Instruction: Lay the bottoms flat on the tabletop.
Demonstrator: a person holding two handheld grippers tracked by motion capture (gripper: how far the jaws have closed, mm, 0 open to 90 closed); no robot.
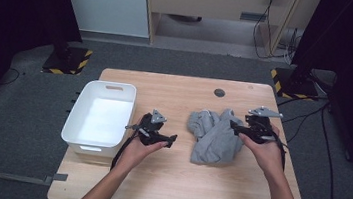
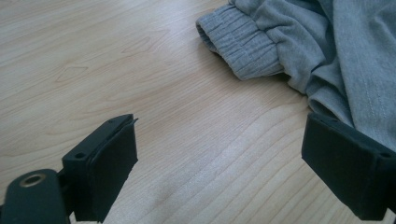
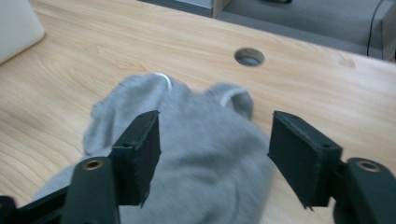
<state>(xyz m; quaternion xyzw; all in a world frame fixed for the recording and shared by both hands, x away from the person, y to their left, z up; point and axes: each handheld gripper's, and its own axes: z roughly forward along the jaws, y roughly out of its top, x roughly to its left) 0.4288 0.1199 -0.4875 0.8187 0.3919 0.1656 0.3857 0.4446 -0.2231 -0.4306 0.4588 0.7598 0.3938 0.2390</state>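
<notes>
Partly blurred grey garment (image 3: 205, 154), cuff (image 2: 243, 46) cropped

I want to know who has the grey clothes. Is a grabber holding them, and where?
Nothing is held. The right gripper stands open above the grey garment, pads off it. The left gripper is open over bare table.

jaws apart over bare table (image 2: 140, 60); grey garment (image 2: 327, 51) (ribbed cuff) beyond

Grey carpet floor (image 1: 15, 126), pale wall panel (image 1: 105, 1), wood cabinet (image 1: 215, 3) behind.
</notes>
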